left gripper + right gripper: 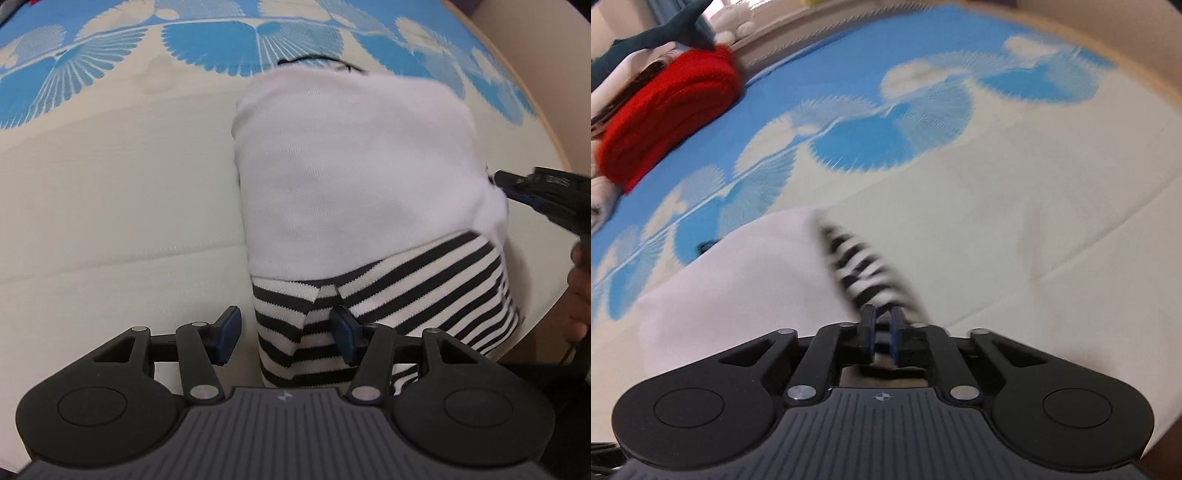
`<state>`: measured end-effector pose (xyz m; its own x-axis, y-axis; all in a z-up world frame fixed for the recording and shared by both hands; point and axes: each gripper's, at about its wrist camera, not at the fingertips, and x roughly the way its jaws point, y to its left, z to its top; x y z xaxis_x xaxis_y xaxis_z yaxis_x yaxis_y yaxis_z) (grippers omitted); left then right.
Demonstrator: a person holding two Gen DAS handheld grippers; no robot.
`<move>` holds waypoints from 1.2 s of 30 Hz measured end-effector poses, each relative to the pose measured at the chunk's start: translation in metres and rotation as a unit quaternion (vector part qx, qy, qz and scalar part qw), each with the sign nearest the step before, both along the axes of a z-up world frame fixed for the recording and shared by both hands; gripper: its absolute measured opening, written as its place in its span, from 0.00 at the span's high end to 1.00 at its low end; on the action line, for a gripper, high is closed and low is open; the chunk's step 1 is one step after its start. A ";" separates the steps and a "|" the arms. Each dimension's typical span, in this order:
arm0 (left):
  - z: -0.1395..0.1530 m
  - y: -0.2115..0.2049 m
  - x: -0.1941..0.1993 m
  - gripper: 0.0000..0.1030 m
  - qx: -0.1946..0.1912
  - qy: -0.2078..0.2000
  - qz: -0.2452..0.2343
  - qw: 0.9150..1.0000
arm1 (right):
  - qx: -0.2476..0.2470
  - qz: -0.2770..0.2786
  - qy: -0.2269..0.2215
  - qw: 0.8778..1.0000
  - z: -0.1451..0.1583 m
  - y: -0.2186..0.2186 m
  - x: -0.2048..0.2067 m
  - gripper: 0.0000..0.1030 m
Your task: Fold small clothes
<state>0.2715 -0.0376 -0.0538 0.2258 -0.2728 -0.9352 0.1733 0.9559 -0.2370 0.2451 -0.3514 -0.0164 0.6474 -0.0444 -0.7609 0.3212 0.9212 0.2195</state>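
Observation:
A small garment lies on the bed, white on top [351, 166] with a black-and-white striped part [424, 295] at its near end. My left gripper [286, 334] is open, its jaws standing either side of the striped near corner, the right finger [347, 332] lying on the cloth. My right gripper [882, 332] is shut on the striped edge [864, 266] of the garment and lifts it; the white part [738, 280] spreads to its left. The right gripper also shows in the left wrist view [546, 195] at the garment's right edge.
The bed sheet [110, 221] is cream with a blue fan pattern [868, 144] further back. A folded red cloth [665, 110] and a plush shark [657, 35] lie at the far left. The bed's edge [546, 122] runs along the right.

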 end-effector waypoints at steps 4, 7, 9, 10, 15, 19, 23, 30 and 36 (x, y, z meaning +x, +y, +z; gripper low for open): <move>0.007 0.005 0.001 0.43 -0.023 -0.012 0.019 0.999 | 0.017 0.075 -0.056 0.995 0.019 0.012 -0.014 0.57; 0.010 0.005 0.002 0.43 -0.029 -0.016 0.028 0.999 | 0.027 0.142 0.048 0.988 -0.011 0.028 -0.007 0.57; 0.013 0.006 0.003 0.43 -0.035 -0.015 0.038 0.999 | 0.027 0.152 0.106 0.982 -0.031 0.034 -0.005 0.62; 0.014 0.006 0.003 0.43 -0.039 -0.015 0.043 0.998 | 0.031 0.156 0.101 0.982 -0.030 0.035 -0.006 0.87; 0.026 0.016 0.010 0.38 -0.063 -0.027 0.051 0.996 | 0.044 0.139 0.062 0.987 -0.016 0.027 -0.014 0.96; 0.037 0.031 0.026 0.25 -0.108 -0.020 0.062 0.992 | 0.056 0.109 0.108 0.986 -0.030 0.016 -0.016 0.96; 0.017 0.040 0.054 0.20 -0.129 0.010 0.095 0.987 | 0.032 0.121 0.121 0.985 -0.036 0.027 -0.015 0.92; -0.040 0.052 0.087 0.13 -0.219 0.070 0.156 0.961 | 0.044 0.084 0.111 0.989 -0.039 0.020 -0.008 0.31; -0.060 0.036 0.091 0.16 -0.248 0.061 0.154 0.955 | 0.089 0.050 0.146 0.984 -0.055 0.011 0.003 0.24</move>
